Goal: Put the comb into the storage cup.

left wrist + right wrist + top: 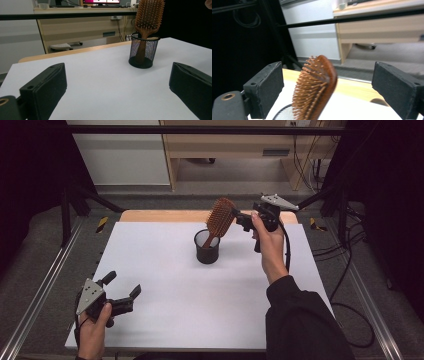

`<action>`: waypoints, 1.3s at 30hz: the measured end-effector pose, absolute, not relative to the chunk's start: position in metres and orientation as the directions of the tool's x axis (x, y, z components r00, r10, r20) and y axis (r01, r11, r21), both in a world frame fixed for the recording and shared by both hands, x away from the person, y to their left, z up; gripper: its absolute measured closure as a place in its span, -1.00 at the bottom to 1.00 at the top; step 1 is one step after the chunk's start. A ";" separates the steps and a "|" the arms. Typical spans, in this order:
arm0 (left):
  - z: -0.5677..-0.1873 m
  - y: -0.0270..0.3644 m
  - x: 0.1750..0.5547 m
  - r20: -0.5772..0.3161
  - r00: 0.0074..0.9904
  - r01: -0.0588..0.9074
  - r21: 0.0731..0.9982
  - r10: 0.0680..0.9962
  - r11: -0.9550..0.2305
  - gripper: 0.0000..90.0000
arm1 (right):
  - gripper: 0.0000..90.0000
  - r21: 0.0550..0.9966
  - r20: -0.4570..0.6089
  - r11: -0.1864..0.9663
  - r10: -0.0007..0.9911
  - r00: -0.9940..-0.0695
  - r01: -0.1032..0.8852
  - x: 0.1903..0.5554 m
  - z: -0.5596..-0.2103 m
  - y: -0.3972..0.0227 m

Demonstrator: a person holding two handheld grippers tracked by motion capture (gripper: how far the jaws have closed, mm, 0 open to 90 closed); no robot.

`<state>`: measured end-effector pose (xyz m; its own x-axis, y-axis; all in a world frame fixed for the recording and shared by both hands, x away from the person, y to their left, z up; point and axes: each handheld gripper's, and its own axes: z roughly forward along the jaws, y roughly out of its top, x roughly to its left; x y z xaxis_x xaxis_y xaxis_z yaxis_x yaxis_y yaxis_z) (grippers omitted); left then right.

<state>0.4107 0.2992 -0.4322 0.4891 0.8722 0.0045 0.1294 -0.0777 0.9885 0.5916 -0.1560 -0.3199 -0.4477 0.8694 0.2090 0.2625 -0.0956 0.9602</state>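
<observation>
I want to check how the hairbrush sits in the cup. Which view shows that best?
The left gripper view: the hairbrush stands handle-down in the mesh cup, leaning on its rim. The high view shows both, smaller. The right gripper view shows the bristled head, blurred, between open jaws.

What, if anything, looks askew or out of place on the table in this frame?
Little stands out. The hairbrush stands handle-down in the mesh cup, leaning so its head overhangs the rim, but the cup sits upright. The right hand-held gripper is open beside the brush head; the left hand-held gripper is open near the table's front left corner. Nothing spilled.
</observation>
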 end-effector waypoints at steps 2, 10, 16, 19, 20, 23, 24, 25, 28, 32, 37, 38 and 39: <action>-0.433 0.299 0.411 0.002 0.487 0.132 0.988 0.874 -0.075 -0.96 | -0.83 0.964 0.190 -0.079 0.874 -0.447 0.254 0.588 -0.319 -0.159; -0.433 0.298 0.411 0.010 0.486 0.134 0.987 0.874 -0.086 -0.96 | -0.85 0.982 0.133 -0.060 0.892 -0.432 0.179 0.574 -0.321 -0.174; -0.433 0.300 0.411 0.005 0.483 0.133 0.988 0.876 -0.079 -0.96 | -0.86 0.991 0.092 -0.042 0.904 -0.417 0.126 0.563 -0.325 -0.187; -0.433 0.300 0.411 0.007 0.483 0.131 0.988 0.875 -0.080 -0.96 | -0.86 0.993 0.081 -0.035 0.904 -0.419 0.117 0.558 -0.328 -0.191; -0.432 0.300 0.411 0.007 0.483 0.131 0.988 0.876 -0.080 -0.96 | -0.86 0.993 0.077 -0.031 0.904 -0.420 0.116 0.557 -0.328 -0.193; -0.432 0.301 0.411 0.005 0.479 0.132 0.988 0.878 -0.077 -0.96 | -0.87 0.993 0.079 -0.035 0.902 -0.425 0.109 0.551 -0.329 -0.197; -0.432 0.301 0.411 0.005 0.478 0.132 0.988 0.878 -0.077 -0.96 | -0.87 0.993 0.083 -0.041 0.900 -0.429 0.107 0.549 -0.329 -0.198; -0.433 0.301 0.411 0.005 0.478 0.132 0.988 0.878 -0.077 -0.96 | -0.87 0.993 0.085 -0.043 0.898 -0.431 0.105 0.548 -0.329 -0.198; -0.433 0.301 0.411 0.005 0.478 0.133 0.988 0.878 -0.078 -0.96 | -0.87 0.996 0.067 -0.031 0.897 -0.436 0.089 0.542 -0.329 -0.202; -0.433 0.301 0.411 0.004 0.476 0.133 0.988 0.879 -0.077 -0.96 | -0.87 0.997 0.053 -0.019 0.888 -0.456 0.080 0.533 -0.331 -0.208; -0.433 0.302 0.411 0.003 0.475 0.133 0.988 0.880 -0.075 -0.96 | -0.91 0.997 0.053 -0.021 0.896 -0.441 0.078 0.522 -0.335 -0.218; -0.432 0.302 0.411 0.003 0.475 0.133 0.988 0.880 -0.076 -0.96 | -0.91 0.997 0.053 -0.021 0.898 -0.438 0.077 0.521 -0.335 -0.219; -0.432 0.302 0.411 0.004 0.475 0.133 0.988 0.880 -0.076 -0.96 | -0.91 0.997 0.054 -0.024 0.899 -0.434 0.075 0.518 -0.335 -0.222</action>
<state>0.4106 0.3021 -0.4324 0.4747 0.8801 0.0038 0.1331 -0.0761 0.9882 0.5182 -0.2223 -0.3355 -0.4336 0.8995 0.0542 0.0754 -0.0237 0.9969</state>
